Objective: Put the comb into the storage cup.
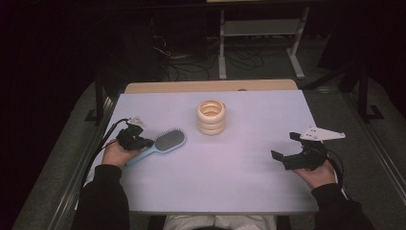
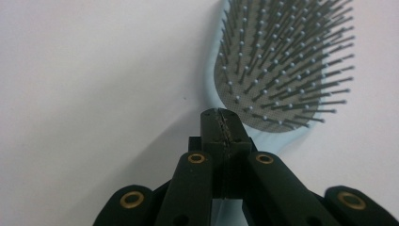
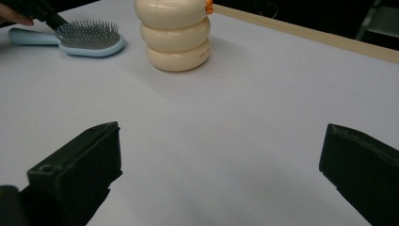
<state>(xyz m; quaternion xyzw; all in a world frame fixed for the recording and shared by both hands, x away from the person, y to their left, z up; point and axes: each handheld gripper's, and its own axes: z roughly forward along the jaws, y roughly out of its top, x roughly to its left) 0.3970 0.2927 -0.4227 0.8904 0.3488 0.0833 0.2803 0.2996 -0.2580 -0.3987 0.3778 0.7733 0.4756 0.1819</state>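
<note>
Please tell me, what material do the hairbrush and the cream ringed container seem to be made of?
The hairbrush looks like smooth pale blue plastic, with a grey cushion pad and thin, dark, ball-tipped pins, perhaps metal or plastic. The ringed container looks like glossy cream plastic: soft highlights show on its rounded rings. Ceramic cannot be excluded.

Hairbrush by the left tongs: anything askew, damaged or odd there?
Nothing stands out. The hairbrush lies bristles up on the table, intact, with the left tongs shut at its handle end. The cream ringed holder stands upright, apart from it. The right tongs are open over bare table.
</note>
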